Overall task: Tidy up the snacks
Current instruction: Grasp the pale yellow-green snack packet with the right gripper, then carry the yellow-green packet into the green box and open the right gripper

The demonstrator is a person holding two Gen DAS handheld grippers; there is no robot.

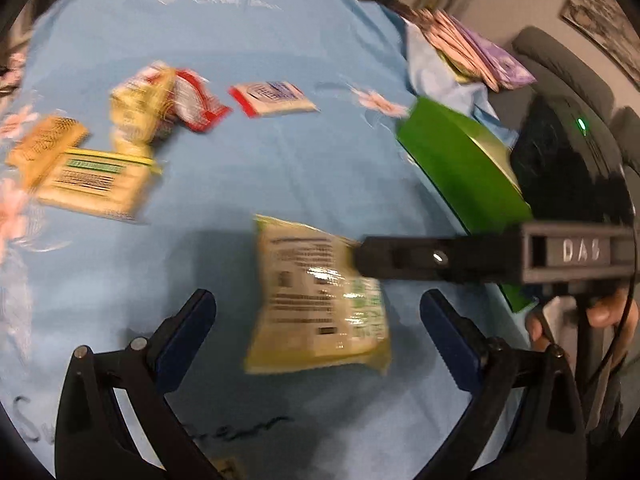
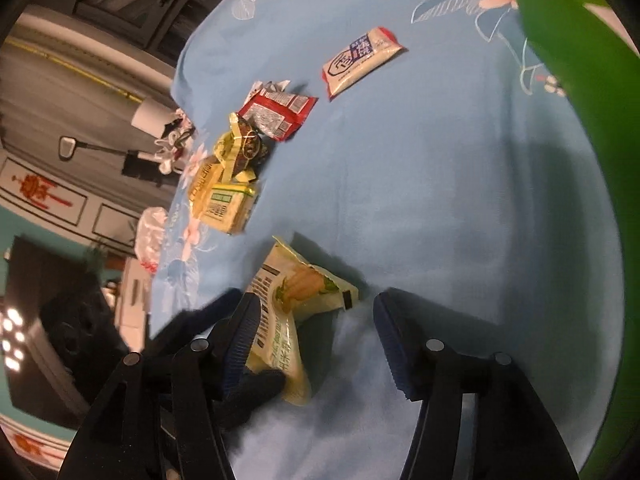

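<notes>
Yellow snack packet (image 2: pixel 288 312) between parted right gripper (image 2: pixel 316 336) fingers, unpressed

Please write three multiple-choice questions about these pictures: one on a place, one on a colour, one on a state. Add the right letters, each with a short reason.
1. Where does the white packet with red ends lie?
A. on the floor
B. alone on the blue cloth
C. pinched between two fingers

2. What colour is the box?
A. green
B. red
C. white

3. How is the left gripper?
A. open
B. shut on a packet
C. shut, empty

B: it rests flat on the cloth, apart from the pile.
A: its side is bright green.
A: its fingers stand wide apart.
</notes>
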